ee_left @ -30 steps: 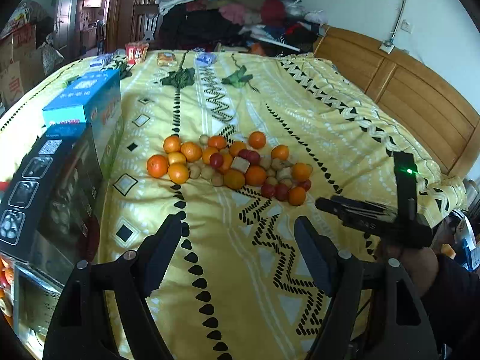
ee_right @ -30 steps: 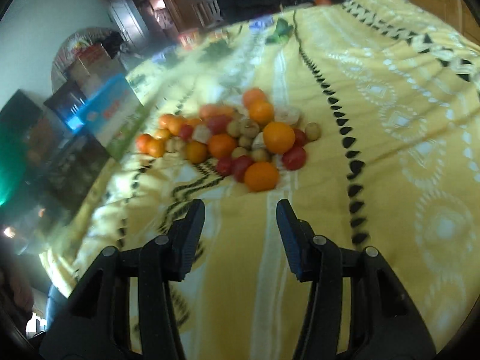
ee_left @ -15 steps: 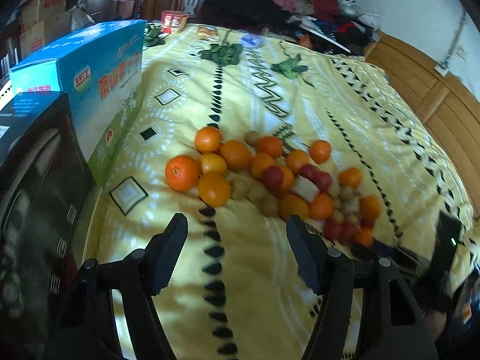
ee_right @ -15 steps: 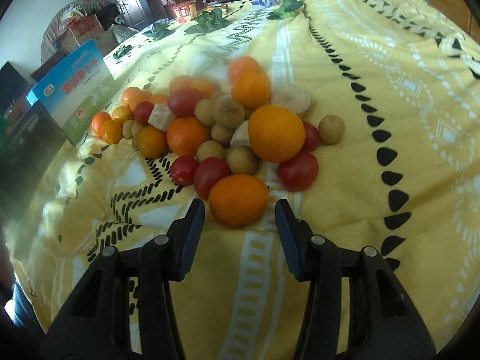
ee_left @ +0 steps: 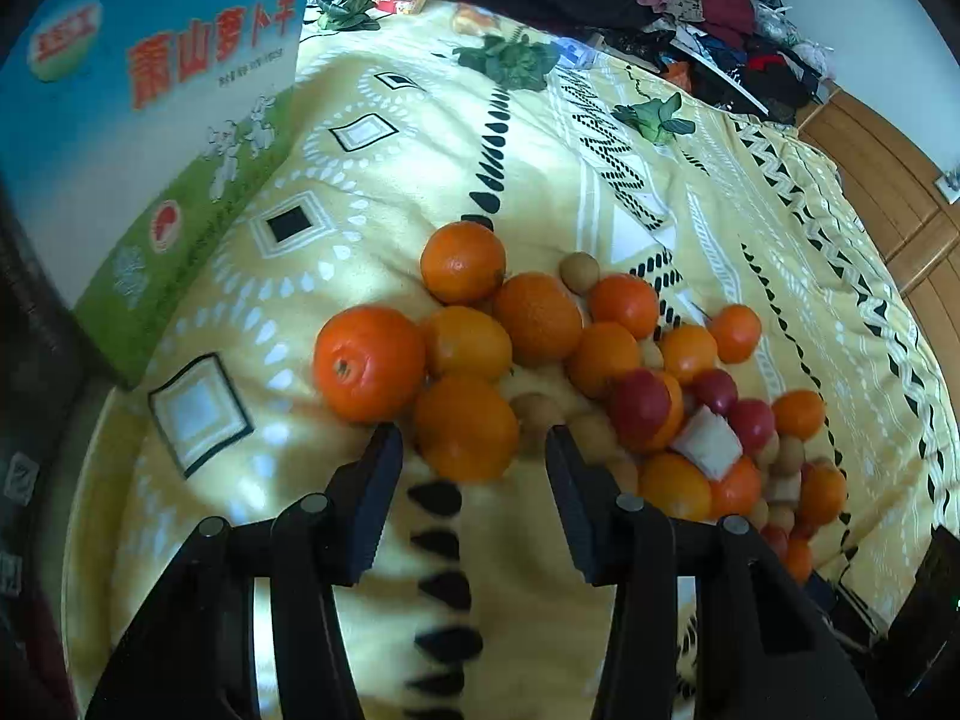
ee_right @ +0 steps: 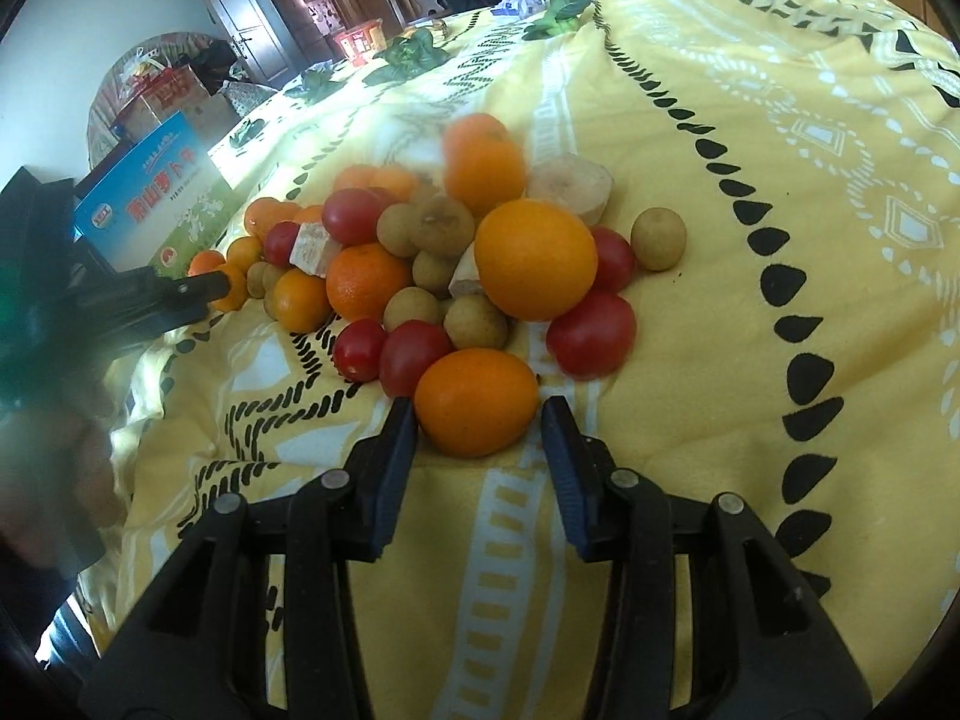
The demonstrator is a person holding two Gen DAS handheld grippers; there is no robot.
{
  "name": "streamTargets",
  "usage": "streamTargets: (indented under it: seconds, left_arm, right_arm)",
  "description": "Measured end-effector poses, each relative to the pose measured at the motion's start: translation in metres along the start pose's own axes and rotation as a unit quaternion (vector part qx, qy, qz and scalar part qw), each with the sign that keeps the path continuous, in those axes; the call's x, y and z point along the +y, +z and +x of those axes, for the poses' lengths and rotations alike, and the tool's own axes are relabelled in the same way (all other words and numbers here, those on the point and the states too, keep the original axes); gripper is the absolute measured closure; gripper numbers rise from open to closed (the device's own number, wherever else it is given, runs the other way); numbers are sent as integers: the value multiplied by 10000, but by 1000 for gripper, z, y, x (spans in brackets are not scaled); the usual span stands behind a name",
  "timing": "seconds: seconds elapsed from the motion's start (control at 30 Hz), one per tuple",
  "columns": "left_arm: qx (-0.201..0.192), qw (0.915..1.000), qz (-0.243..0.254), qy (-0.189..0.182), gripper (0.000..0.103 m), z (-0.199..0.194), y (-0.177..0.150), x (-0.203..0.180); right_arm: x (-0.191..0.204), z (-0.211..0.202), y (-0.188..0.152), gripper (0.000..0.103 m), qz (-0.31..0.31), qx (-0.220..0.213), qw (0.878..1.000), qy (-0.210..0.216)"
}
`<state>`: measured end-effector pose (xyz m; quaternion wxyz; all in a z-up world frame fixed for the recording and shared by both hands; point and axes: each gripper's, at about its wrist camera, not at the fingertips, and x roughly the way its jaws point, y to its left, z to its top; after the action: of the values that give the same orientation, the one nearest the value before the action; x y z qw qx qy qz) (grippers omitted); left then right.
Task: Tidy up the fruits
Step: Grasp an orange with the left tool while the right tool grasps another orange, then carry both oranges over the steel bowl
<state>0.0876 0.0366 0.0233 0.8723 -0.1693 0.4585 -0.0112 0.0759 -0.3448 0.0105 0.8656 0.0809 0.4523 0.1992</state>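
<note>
Left gripper (ee_left: 468, 450) closing – orange (ee_left: 465, 427) between tips, untouched.

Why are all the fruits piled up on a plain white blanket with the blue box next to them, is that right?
Not quite. The blanket is yellow with black and white patterns, not plain white, as the right wrist view shows. The rest holds: the fruits are piled on it, and the blue box stands beside them.
</note>
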Motion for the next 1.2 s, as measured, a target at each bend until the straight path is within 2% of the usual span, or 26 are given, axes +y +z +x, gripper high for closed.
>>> streamTargets:
  seconds: [0.03, 0.1, 0.23, 0.33, 0.5, 0.67, 0.8, 0.97, 1.1, 1.2]
  left_arm:
    - [-6, 10000, 19, -25, 53, 2, 2, 0]
    - [-5, 10000, 36, 74, 67, 6, 3, 0]
    - [-81, 9999, 73, -79, 66, -5, 0, 1]
    - [-221, 9994, 147, -227, 66, -31, -6, -2]
    - [-593, 9963, 363, -509, 66, -104, -17, -5]
    - [-1293, 9893, 355, -575, 66, -196, -21, 15]
    - [-1812, 9823, 138, -454, 66, -264, -21, 53]
    - [-2289, 9729, -326, 4, 66, -336, -35, 126]
    - [-2499, 9631, -848, 524, 66, -378, -59, 193]
    - [-2436, 9586, -1217, 830, 66, -388, -77, 238]
  right_arm:
    - [0, 0, 0, 59, 3, 1, 10000, 4]
    - [0, 0, 0, 59, 5, -1, 10000, 5]
    - [1, -5, 0, 62, 2, -60, 10000, -12]
    - [6, -13, 0, 62, -41, -146, 9999, -2]
    - [21, -40, -3, 62, -168, -319, 9993, 89]
    - [42, -73, -2, 62, -211, -481, 9984, 200]
    - [81, -101, 9, 62, -505, -684, 9956, 383]
    - [159, -130, 30, 62, -1103, -994, 9854, 829]
    - [225, -140, 36, 62, -1544, -1061, 9735, 1308]
    - [283, -138, 32, 62, -1953, -993, 9606, 1709]
